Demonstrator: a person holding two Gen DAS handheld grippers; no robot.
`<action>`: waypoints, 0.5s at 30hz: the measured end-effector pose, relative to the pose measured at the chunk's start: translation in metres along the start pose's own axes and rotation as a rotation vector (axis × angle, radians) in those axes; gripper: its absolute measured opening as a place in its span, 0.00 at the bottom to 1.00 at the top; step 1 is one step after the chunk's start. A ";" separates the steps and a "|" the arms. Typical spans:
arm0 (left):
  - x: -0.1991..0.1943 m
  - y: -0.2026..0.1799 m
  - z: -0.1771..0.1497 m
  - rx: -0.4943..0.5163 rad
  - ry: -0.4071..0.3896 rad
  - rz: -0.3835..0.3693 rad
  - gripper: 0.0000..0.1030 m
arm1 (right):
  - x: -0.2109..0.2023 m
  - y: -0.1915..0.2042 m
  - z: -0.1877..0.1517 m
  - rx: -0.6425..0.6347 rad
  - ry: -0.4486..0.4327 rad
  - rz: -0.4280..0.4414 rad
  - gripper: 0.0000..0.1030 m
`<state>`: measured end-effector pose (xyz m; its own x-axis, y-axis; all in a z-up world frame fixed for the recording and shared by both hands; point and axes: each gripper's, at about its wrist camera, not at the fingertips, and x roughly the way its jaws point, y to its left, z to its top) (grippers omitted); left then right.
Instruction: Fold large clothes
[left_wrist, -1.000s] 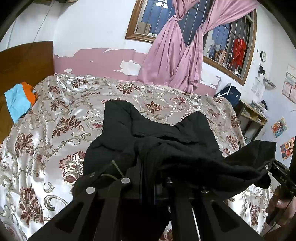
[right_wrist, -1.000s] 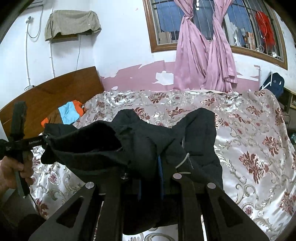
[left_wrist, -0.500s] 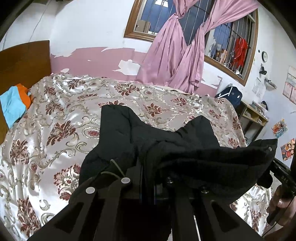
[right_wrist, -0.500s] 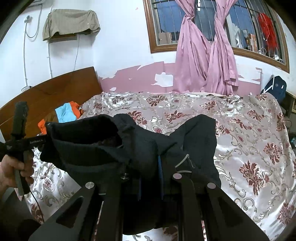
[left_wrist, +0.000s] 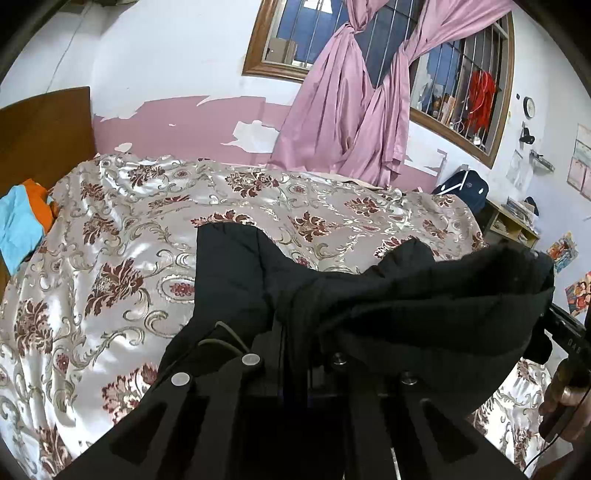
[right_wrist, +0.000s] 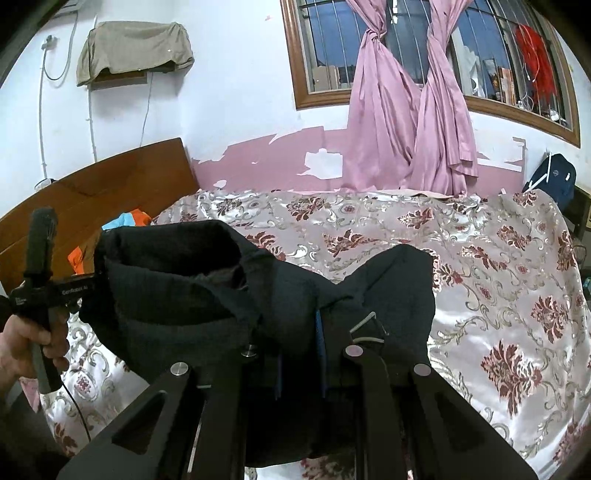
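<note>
A large black garment (left_wrist: 236, 280) lies partly on the bed, its near edge lifted off the cover. My left gripper (left_wrist: 295, 332) is shut on one corner of that ribbed edge. My right gripper (right_wrist: 299, 332) is shut on the other corner (right_wrist: 391, 295). The edge hangs stretched between them (left_wrist: 443, 310). The right gripper's body shows at the right edge of the left wrist view (left_wrist: 569, 339); the left gripper's body shows at the left of the right wrist view (right_wrist: 51, 295). Fingertips of both are buried in cloth.
The bed has a silver floral satin cover (left_wrist: 110, 258) and a wooden headboard (right_wrist: 110, 184). Blue and orange clothes (left_wrist: 22, 221) lie near the headboard. Pink curtains (right_wrist: 406, 129) hang at the barred window; a dark backpack (left_wrist: 461, 188) and shelf stand beyond the bed.
Both grippers have risen and drawn the black edge higher and tauter. More of the garment has come off the cover; the grips are unchanged.
</note>
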<state>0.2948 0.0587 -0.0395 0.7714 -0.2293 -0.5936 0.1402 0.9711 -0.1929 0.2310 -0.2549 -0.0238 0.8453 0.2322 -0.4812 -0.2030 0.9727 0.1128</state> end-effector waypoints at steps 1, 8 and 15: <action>0.003 0.002 0.002 -0.001 0.001 -0.002 0.07 | 0.003 0.000 0.002 -0.001 -0.001 -0.001 0.12; 0.016 0.014 0.011 -0.027 0.001 -0.027 0.07 | 0.022 -0.002 0.016 -0.009 -0.007 0.000 0.12; 0.030 0.021 0.027 -0.024 0.009 -0.033 0.07 | 0.038 -0.004 0.032 -0.019 -0.009 0.005 0.12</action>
<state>0.3379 0.0742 -0.0403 0.7608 -0.2622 -0.5937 0.1504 0.9611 -0.2317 0.2793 -0.2503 -0.0150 0.8484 0.2376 -0.4730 -0.2170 0.9712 0.0986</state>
